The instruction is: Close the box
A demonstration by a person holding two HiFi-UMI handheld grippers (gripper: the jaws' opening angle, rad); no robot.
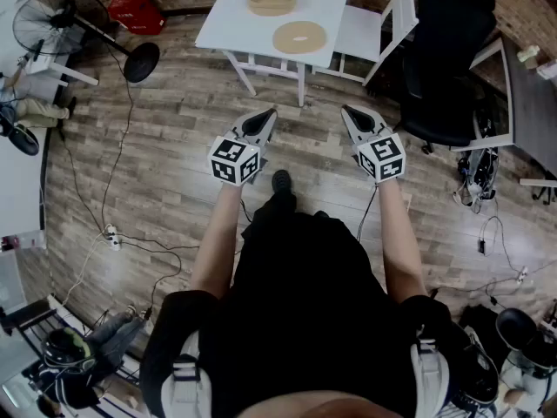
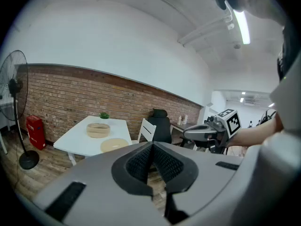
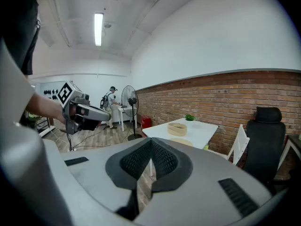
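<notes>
Lid (image 1: 299, 37) near table (image 1: 228, 24) edge; open floor (image 1: 305, 142)

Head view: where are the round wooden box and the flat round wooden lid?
round wooden box (image 1: 271, 10), head view, near side wall.
flat round wooden lid (image 1: 299, 37), head view, middle of top face.

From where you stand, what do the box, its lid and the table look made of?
Box: pale tan, matte, thin ring wall; probably bamboo or thin wood.
Lid: same tan, matte disc, likely the same stuff.
Table: smooth, plain white top, painted wood or laminate; can't tell which.
</notes>
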